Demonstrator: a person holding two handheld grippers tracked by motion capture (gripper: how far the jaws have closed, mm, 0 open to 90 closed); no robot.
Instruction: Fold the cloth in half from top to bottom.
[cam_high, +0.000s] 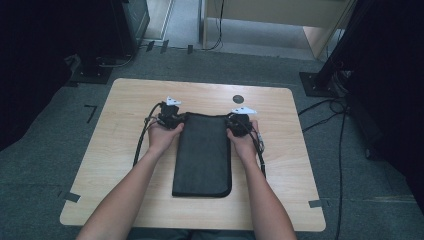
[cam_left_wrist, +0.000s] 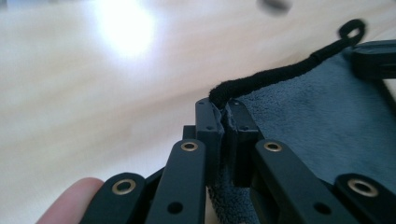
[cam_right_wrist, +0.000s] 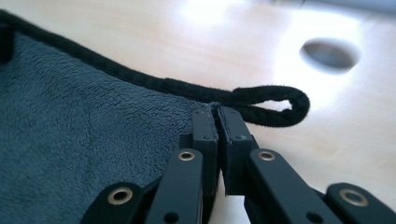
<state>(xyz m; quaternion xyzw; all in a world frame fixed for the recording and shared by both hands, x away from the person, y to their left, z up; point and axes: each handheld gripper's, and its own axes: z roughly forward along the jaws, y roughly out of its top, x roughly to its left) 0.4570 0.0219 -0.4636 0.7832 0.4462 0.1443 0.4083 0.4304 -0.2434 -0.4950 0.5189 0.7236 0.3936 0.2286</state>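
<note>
One pale wooden table with rounded corners is seen from the high view, set on grey carpet, with a small dark round hole near its far edge. A dark grey towel is laid lengthwise at the table's middle, folded into a long rectangle with black piping round its edge. Two bare forearms are extended from the bottom of that view to the towel's two far corners. The left gripper is pressed shut on the far left corner, and the right gripper is clamped on the far right corner; from above, the jaws are hidden by the hands.

The pinch itself is shown by the gripper views. In the left gripper view, the piped edge is bunched between closed black jaws and lifted slightly off the wood. In the right gripper view, plush, fuzzy fabric is held beside a small hanging loop of black cord.
</note>
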